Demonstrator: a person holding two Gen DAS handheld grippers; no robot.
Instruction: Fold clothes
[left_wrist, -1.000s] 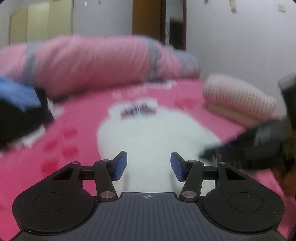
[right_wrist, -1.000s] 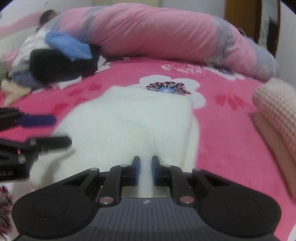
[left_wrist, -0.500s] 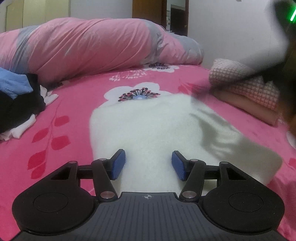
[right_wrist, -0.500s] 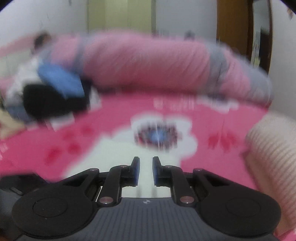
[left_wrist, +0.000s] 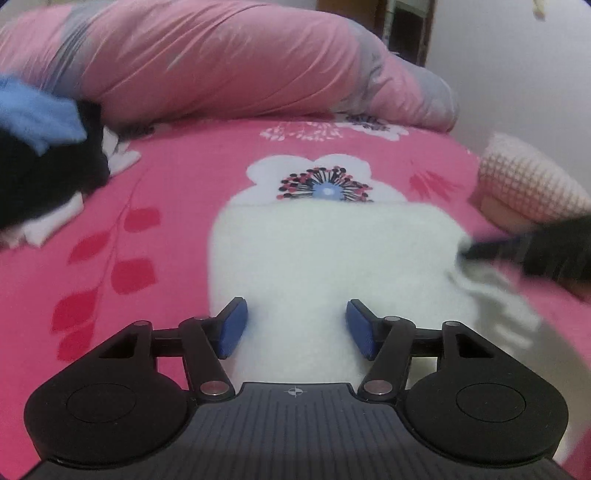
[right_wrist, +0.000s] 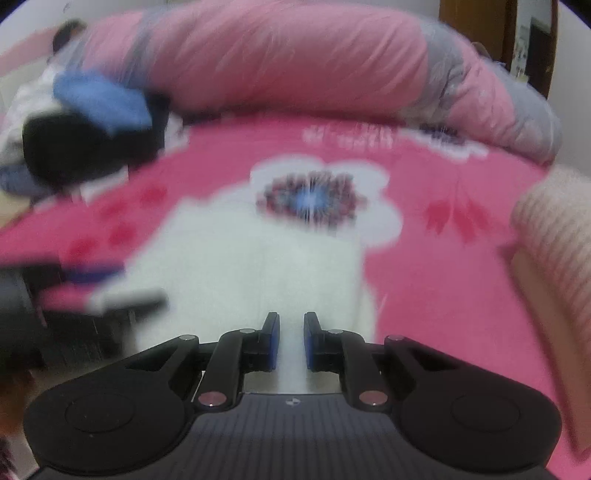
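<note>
Pink floral bedspread (left_wrist: 177, 177) under white garment (left_wrist: 325, 258), long axis seemingly away from camera.

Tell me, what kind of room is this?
Most likely a bedroom. A bed covered with a pink flowered sheet fills the view, a big rolled pink quilt lies along its far side, and a pile of clothes waits beside a white fluffy garment laid out for folding.

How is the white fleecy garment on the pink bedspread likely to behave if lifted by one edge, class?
The white garment probably droops limply: it lies flat, following the bedspread. Its fuzzy surface suggests it grips rather than slips. It looks light, since a fold rises at the right tool, whose fingers stand close on it.
</note>
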